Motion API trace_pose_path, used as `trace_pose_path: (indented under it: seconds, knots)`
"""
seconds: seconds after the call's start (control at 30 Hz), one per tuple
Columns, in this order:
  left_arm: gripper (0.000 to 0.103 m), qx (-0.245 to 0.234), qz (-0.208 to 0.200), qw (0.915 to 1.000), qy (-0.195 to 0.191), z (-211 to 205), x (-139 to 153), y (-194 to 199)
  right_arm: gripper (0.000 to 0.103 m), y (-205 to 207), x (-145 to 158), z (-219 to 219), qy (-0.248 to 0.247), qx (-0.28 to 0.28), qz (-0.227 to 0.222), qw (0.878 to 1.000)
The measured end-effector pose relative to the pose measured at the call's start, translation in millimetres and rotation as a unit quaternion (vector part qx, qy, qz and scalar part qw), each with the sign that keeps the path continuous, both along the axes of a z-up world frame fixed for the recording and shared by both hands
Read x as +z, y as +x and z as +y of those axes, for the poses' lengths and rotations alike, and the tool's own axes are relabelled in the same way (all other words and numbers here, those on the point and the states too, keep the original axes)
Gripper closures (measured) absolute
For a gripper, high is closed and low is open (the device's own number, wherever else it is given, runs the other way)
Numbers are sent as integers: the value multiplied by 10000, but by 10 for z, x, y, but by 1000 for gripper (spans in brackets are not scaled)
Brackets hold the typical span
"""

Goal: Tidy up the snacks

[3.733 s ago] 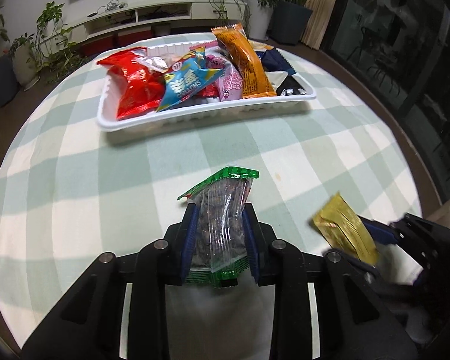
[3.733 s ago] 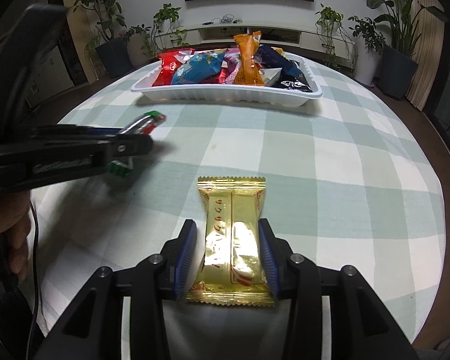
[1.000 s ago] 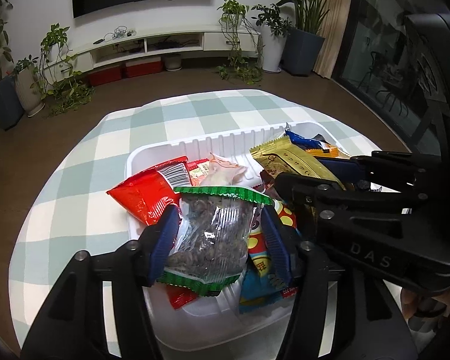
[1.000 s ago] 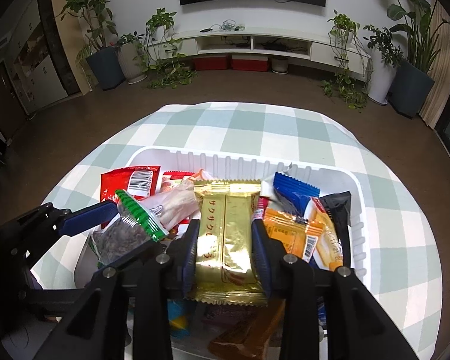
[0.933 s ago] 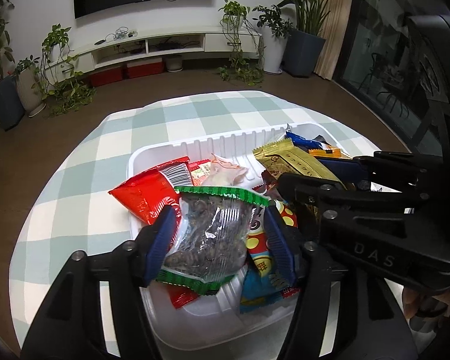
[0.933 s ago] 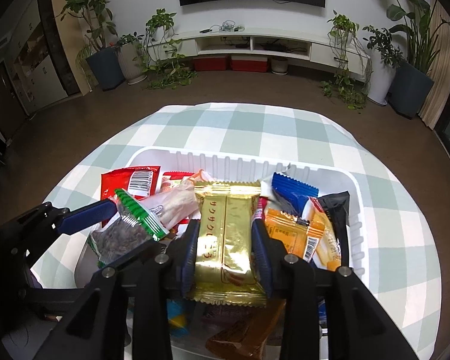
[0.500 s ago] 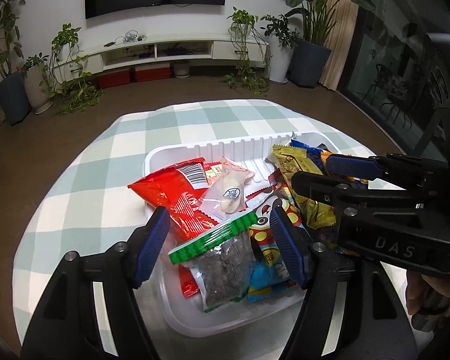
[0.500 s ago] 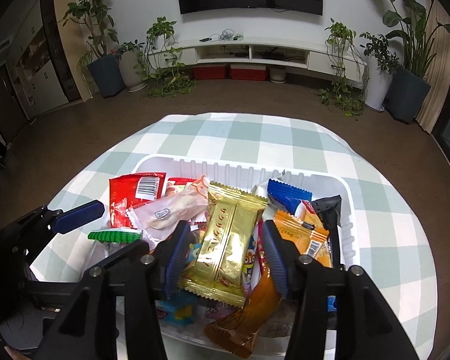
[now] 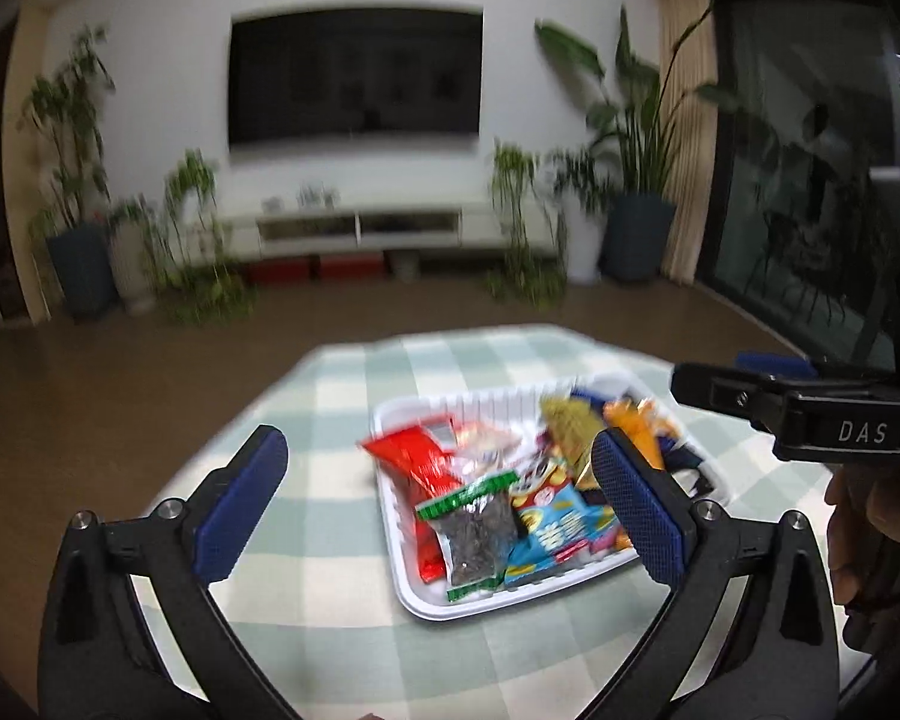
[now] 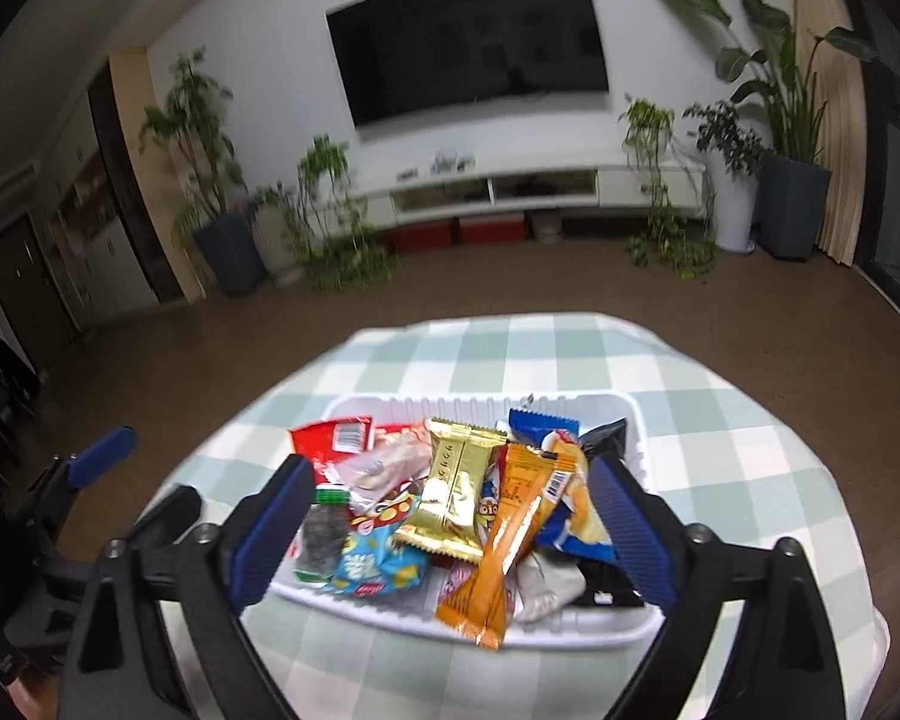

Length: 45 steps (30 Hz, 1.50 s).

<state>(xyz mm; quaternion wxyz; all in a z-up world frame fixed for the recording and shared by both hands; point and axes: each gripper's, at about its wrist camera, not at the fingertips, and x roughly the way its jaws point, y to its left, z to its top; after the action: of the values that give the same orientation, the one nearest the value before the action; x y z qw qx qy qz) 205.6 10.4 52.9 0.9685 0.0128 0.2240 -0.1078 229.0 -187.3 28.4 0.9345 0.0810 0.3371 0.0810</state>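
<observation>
The white tray [image 9: 402, 576] [image 10: 570, 636] sits on the checked table, heaped with snacks. A green-edged seed packet [image 9: 474, 531] [image 10: 321, 531] lies at its near left corner. On top of the pile in the middle rests a gold packet [image 10: 456, 498] [image 9: 564, 426]. My left gripper [image 9: 438, 441] [image 10: 144, 480] hovers above and short of the tray, its jaws opening wide with nothing between them. My right gripper [image 10: 453, 468] [image 9: 726, 372] hangs beside it, jaws also opening, nothing gripped.
A red packet [image 9: 414, 456], a blue packet [image 9: 558, 531] and a long orange packet [image 10: 510, 528] fill the tray. The green-and-white cloth [image 9: 330, 570] surrounds it. A hand [image 9: 870, 528] holds the right gripper. Floor, plants and a TV wall lie beyond.
Both grippers let go of their packets, spread wide and drew back and up from the tray. The seed packet and the gold packet now lie in the tray.
</observation>
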Motion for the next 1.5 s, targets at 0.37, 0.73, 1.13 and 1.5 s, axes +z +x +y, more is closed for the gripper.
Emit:
trace_pose_path:
  seconds: [0.37, 0.73, 1.13, 1.5]
  knots:
    - [0, 1295, -753, 9886, 171, -99, 597, -1380, 0, -1395, 930, -207, -9, -640, -2010, 9775]
    - [0, 1459, 485, 9875, 358, -240, 255, -1890, 0, -1978, 801, -383, -175, -1113, -1067, 9879]
    - [0, 1255, 1291, 9833, 272, -358, -219, -2005, 0, -2219, 217, -316, -277, -1111, 50, 9934]
    - [0, 1245, 1350, 9826, 272, -304, -174, -2000, 0, -2208, 185, -128, -514, -998, 216, 9934]
